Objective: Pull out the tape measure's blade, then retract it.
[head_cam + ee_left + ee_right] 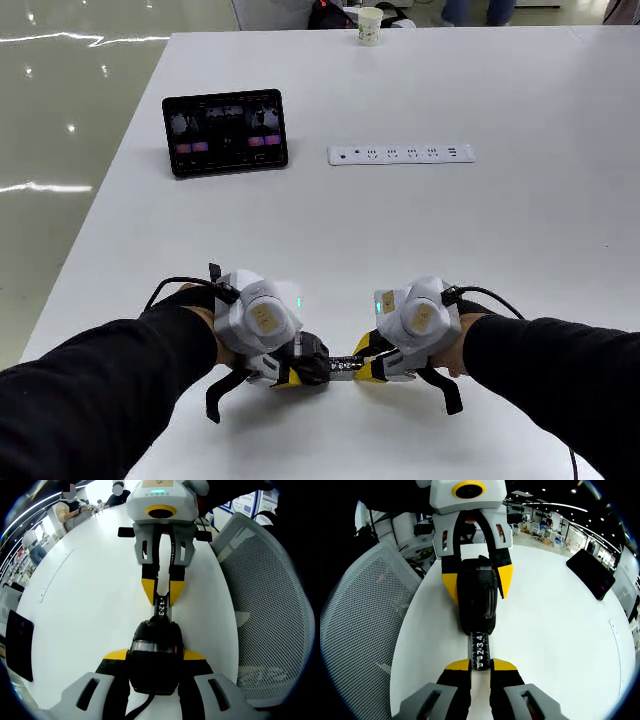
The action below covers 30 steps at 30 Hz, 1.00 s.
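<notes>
**Tape measure (pixel 308 360): blade barely out, retraction yet to come**

Its black case sits at the near edge of the white table (pixel 420 230), toward 6 o'clock in the head view, with the left gripper (pixel 285 372) clamped around it. The blade (pixel 343 367) runs out toward 3 o'clock, only a short stretch showing, its tip pinched by the right gripper (pixel 372 368). I'd judge the pull hardly begun, with all the retracting left.

Near the front edge of the bench (pixel 500 230), the left gripper (pixel 296 370) holds the tape measure (pixel 155 647). Just to its right, the right gripper (pixel 366 361) pinches the blade (pixel 480 649) stretched between them. Farther back lie a tablet (pixel 225 131) at left, a power strip (pixel 401 154) to its right, and a cup (pixel 370 25) at the far edge.
</notes>
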Each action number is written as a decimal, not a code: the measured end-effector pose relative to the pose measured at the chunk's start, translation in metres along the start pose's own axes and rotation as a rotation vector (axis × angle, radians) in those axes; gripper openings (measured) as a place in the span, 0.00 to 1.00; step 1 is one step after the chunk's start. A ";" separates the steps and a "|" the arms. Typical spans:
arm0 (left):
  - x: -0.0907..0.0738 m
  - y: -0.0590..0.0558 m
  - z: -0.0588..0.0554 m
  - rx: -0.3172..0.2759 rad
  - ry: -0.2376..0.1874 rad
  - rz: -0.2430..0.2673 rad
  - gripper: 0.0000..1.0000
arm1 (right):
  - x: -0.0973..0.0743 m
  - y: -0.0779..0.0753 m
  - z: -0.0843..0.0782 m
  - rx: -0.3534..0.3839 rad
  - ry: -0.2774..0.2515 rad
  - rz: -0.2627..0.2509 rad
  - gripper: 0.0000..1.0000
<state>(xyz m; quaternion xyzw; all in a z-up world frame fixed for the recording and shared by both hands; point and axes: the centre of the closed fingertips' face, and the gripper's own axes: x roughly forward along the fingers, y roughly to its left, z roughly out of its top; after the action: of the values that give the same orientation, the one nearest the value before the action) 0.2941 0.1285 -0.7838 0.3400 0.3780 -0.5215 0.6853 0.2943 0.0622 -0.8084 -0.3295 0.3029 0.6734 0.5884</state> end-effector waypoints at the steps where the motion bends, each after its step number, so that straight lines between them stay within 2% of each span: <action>1: 0.000 0.000 0.000 0.000 0.000 -0.002 0.31 | 0.000 0.000 -0.001 0.002 -0.001 0.000 0.10; 11: 0.001 0.000 0.000 -0.003 0.000 -0.008 0.31 | -0.006 -0.001 -0.007 0.023 -0.008 0.003 0.10; 18: 0.000 -0.002 0.000 0.011 0.005 -0.007 0.31 | -0.010 0.002 -0.015 0.016 0.011 -0.004 0.10; 30: 0.001 -0.002 0.000 0.002 0.005 0.005 0.31 | -0.017 -0.001 -0.025 0.023 0.013 -0.014 0.10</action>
<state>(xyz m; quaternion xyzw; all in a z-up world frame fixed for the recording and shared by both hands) 0.2924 0.1275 -0.7845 0.3430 0.3785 -0.5192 0.6852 0.2986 0.0326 -0.8098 -0.3293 0.3122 0.6636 0.5948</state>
